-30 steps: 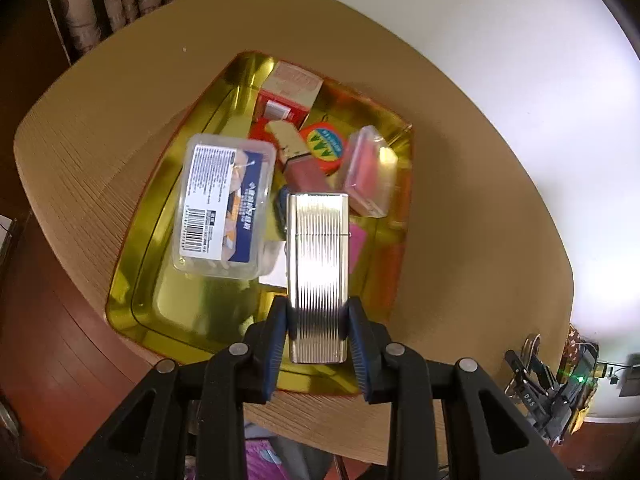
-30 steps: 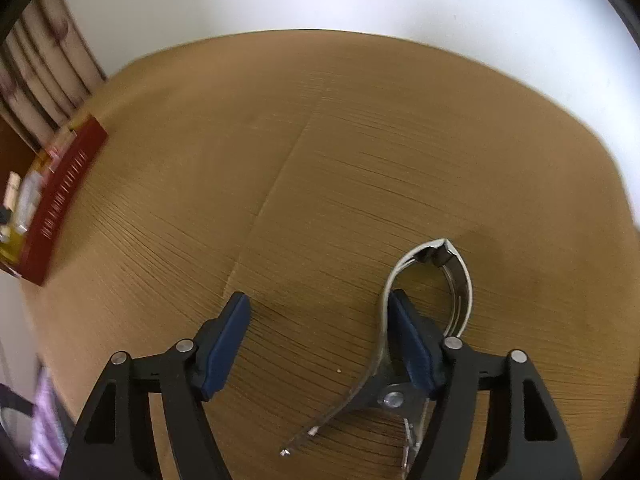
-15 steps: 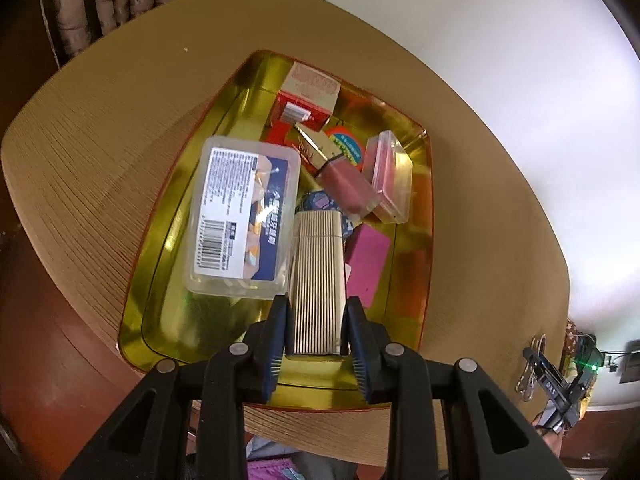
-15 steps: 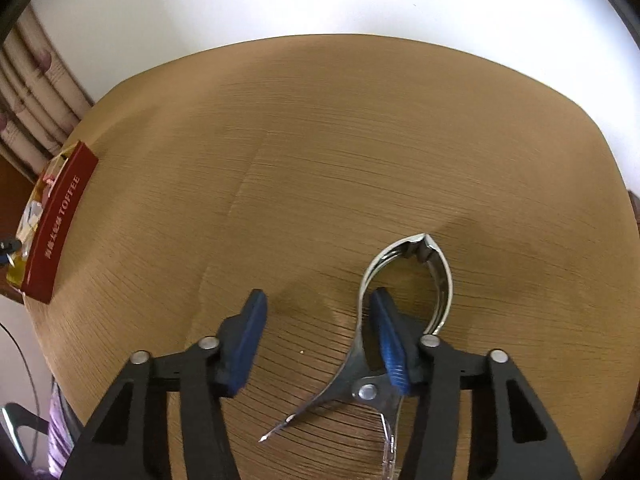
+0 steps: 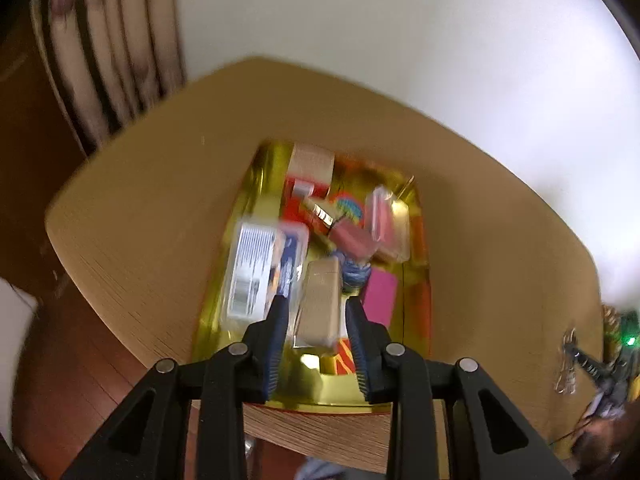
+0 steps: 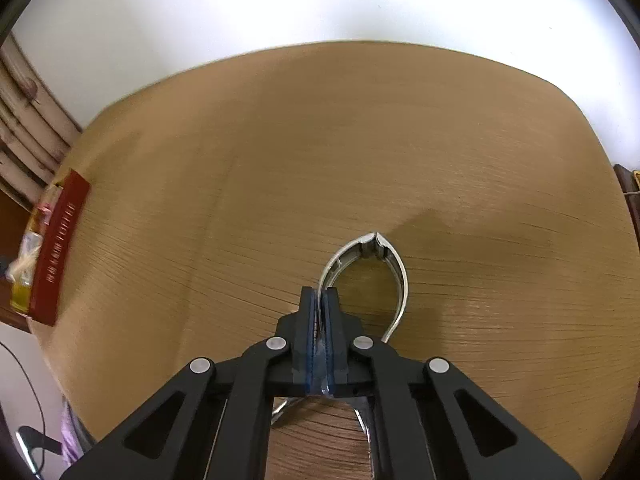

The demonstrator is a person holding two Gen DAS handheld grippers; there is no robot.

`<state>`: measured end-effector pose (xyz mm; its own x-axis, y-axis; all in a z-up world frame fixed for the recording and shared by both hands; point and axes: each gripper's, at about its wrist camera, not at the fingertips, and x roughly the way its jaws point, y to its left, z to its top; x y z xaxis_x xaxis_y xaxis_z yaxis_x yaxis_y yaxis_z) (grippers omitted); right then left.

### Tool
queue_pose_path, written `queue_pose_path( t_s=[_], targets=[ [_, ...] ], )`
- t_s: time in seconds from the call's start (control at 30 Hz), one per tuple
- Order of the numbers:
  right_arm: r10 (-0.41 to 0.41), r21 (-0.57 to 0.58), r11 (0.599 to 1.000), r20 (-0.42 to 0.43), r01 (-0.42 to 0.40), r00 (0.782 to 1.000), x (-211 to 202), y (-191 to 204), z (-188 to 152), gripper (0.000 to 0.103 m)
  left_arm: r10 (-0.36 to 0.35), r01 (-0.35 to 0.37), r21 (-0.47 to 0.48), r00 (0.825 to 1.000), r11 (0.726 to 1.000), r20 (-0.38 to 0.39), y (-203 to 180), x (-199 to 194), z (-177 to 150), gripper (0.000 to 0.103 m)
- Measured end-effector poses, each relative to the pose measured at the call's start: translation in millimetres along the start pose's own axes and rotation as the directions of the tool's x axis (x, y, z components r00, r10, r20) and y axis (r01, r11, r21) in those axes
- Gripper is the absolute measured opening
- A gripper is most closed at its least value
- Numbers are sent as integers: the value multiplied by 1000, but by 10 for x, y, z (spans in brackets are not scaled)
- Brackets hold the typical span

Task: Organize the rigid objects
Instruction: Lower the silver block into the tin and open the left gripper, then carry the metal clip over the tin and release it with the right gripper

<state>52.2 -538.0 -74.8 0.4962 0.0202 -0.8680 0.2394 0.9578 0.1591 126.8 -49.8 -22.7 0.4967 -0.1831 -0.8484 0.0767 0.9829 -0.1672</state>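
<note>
Nippers (image 6: pixel 362 276) clamped in right gripper (image 6: pixel 319 300); ribbed case (image 5: pixel 318 306) between parted left gripper (image 5: pixel 316 320) jaws.

— What is seen beyond the table (image 6: pixel 360 152)?
— A white wall (image 6: pixel 320 4) is seen at the far side, and striped curtains (image 5: pixel 100 60) are hung at the far left.
— And below?
— A brown floor (image 5: pixel 60 380) is shown.
</note>
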Motion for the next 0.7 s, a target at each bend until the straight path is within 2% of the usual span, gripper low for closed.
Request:
queue_pose_path(
  t_s=[0.07, 0.13, 0.27, 0.33, 0.47, 0.53, 0.57, 0.6, 0.67, 0.7],
  targets=[
    [25, -1, 1000, 9, -25, 1000, -49, 44, 15, 4, 0, 0, 31, 1000, 1000, 11, -42, -46, 20, 32],
    [28, -14, 1000, 15, -28, 1000, -59, 76, 28, 4, 7, -7, 22, 1000, 1000, 8, -28, -69, 24, 32],
    [9, -47, 999, 16, -8, 1000, -48, 137, 8, 4, -20, 19, -50, 1000, 999, -14, 138, -81, -42, 32],
    [32, -43, 999, -18, -33, 999, 40, 174, 4, 5, -26, 24, -77, 999, 997, -23, 220, -71, -139, 32],
    [-1, -28, 1000, -20, 0, 1000, 110, 163, -26, 7, -48, 40, -109, 996, 993, -77, 283, 11, -378, 32],
    [9, -60, 998, -31, -10, 999, 113, 193, -16, 14, -52, 43, -112, 995, 993, -86, 294, 42, -465, 32],
    [12, -81, 997, -38, -15, 999, 117, 228, -3, 28, -57, 46, -114, 994, 992, -93, 297, 52, -512, 32],
    [7, -93, 996, -46, -11, 999, 147, 284, 6, 56, -59, 50, -112, 995, 993, -81, 294, 45, -560, 32],
    [-46, -114, 993, -107, 34, 993, 236, 302, 8, 101, -54, 45, -102, 995, 994, -84, 267, 40, -615, 32],
    [-85, -110, 991, -137, 70, 987, 279, 267, 0, 100, -63, 54, -99, 993, 994, -97, 256, 53, -630, 32]
  ],
)
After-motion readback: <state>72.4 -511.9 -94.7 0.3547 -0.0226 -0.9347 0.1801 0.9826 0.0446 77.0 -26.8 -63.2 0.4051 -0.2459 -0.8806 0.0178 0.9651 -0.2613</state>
